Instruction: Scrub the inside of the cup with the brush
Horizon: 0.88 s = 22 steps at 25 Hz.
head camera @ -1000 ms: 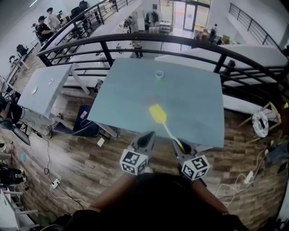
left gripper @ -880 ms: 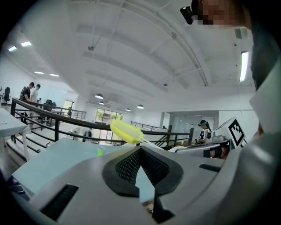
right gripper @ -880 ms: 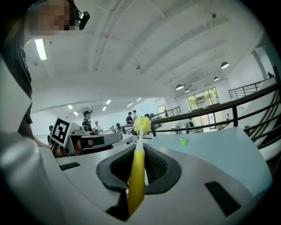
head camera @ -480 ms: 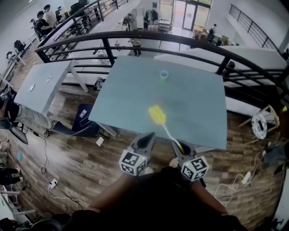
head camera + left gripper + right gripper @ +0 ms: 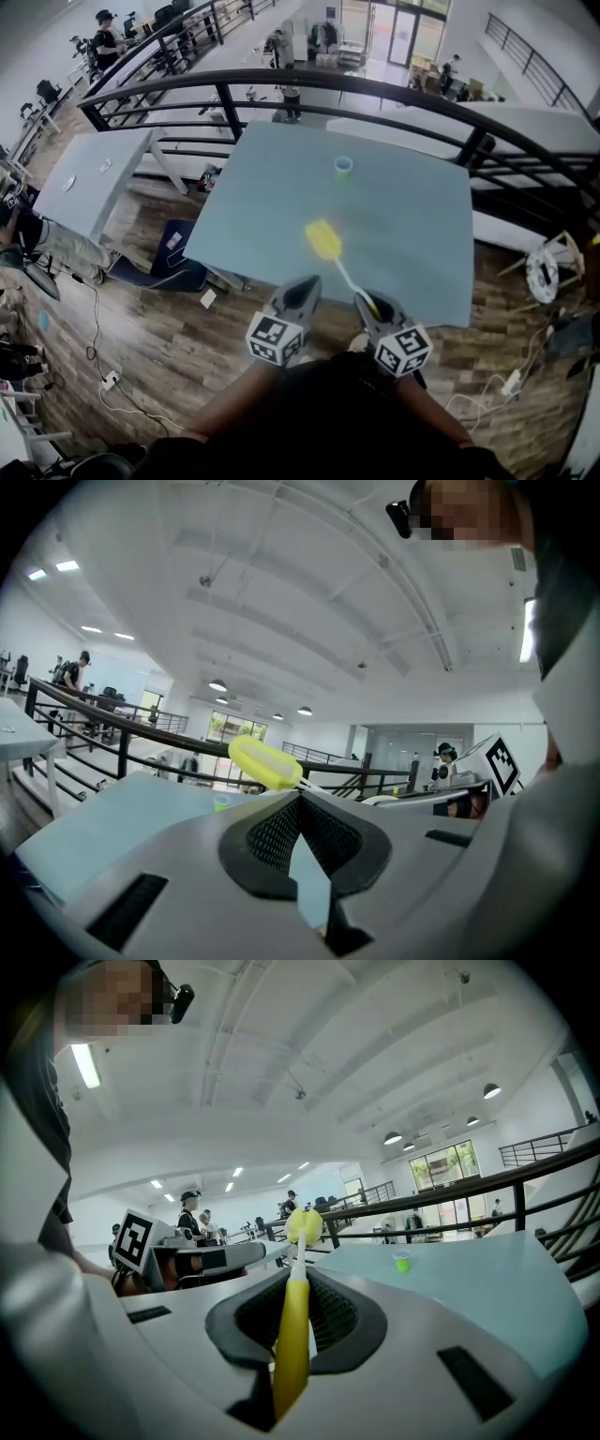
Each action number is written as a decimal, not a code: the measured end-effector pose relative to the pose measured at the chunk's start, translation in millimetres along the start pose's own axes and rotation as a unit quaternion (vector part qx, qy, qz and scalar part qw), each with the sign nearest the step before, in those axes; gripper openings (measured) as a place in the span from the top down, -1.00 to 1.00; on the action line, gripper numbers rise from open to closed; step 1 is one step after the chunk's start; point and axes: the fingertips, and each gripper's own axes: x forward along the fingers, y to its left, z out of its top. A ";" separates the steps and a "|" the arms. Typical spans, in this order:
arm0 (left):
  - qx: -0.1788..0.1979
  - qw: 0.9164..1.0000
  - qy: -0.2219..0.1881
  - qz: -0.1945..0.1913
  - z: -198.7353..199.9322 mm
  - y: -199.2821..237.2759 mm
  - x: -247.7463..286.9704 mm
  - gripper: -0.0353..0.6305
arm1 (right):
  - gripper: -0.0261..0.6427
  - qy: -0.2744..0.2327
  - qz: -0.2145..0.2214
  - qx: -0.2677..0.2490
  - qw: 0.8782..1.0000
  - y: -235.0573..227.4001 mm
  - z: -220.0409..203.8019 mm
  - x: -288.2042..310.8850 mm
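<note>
A small green cup (image 5: pixel 344 167) stands upright near the far edge of the pale blue-grey table (image 5: pixel 272 206); the same cup (image 5: pixel 401 1261) shows far off in the right gripper view and as a green speck (image 5: pixel 221 802) in the left gripper view. My right gripper (image 5: pixel 371 305) is shut on the yellow handle (image 5: pixel 292 1335) of the brush; its yellow head (image 5: pixel 325 240) reaches out over the table's near part. My left gripper (image 5: pixel 302 292) hangs beside it at the near edge, shut with nothing between its jaws. Both grippers are far short of the cup.
A black metal railing (image 5: pixel 356 89) curves behind the table. A second table (image 5: pixel 89 183) stands at the left, with a blue chair (image 5: pixel 173 253) on the wooden floor. People are at desks far back left. Cables and a white stool (image 5: pixel 544 258) lie at the right.
The view has shifted slightly, so the table and cup sit a little lower and to the right in the picture. Both grippers and the brush hold the same pose.
</note>
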 end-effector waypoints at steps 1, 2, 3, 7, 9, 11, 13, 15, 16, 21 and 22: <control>0.000 1.000 -0.004 -0.001 2.4 -0.2 7.1 0.87 | 0.80 -0.001 0.001 -0.001 1.000 -7.1 3.1 1.5; -0.001 1.000 -0.007 -0.002 4.0 -0.7 14.7 0.87 | 0.80 -0.003 0.002 -0.002 1.000 -15.2 6.4 2.8; -0.002 1.000 -0.010 -0.003 5.0 -1.5 23.1 0.87 | 0.80 -0.004 0.003 -0.003 1.000 -23.5 9.3 3.7; -0.002 1.000 -0.014 0.002 8.2 -2.8 59.1 0.86 | 0.80 -0.006 0.013 -0.006 1.000 -58.2 19.7 7.3; 0.002 1.000 -0.015 0.002 9.9 -1.5 78.4 0.87 | 0.80 -0.005 0.019 -0.007 1.000 -77.3 26.7 10.4; 0.011 1.000 -0.011 0.001 10.2 -1.2 97.2 0.86 | 0.80 -0.001 0.026 -0.009 1.000 -96.6 34.9 11.6; 0.023 1.000 -0.010 0.006 11.6 -0.9 114.1 0.86 | 0.80 0.000 0.031 -0.015 0.999 -115.9 42.7 10.3; 0.028 0.999 -0.006 0.017 9.6 0.7 127.7 0.86 | 0.80 0.003 0.037 -0.017 0.999 -131.7 47.5 6.6; 0.028 0.999 -0.004 0.023 8.2 1.7 133.3 0.86 | 0.80 0.004 0.040 -0.019 0.999 -138.2 48.6 5.1; 0.036 0.998 0.016 0.040 -0.7 11.9 155.7 0.86 | 0.80 0.013 0.047 -0.014 0.999 -168.8 45.9 9.1; 0.037 0.998 0.019 0.040 -3.0 14.2 157.9 0.85 | 0.80 0.014 0.045 -0.011 0.999 -172.8 45.6 10.1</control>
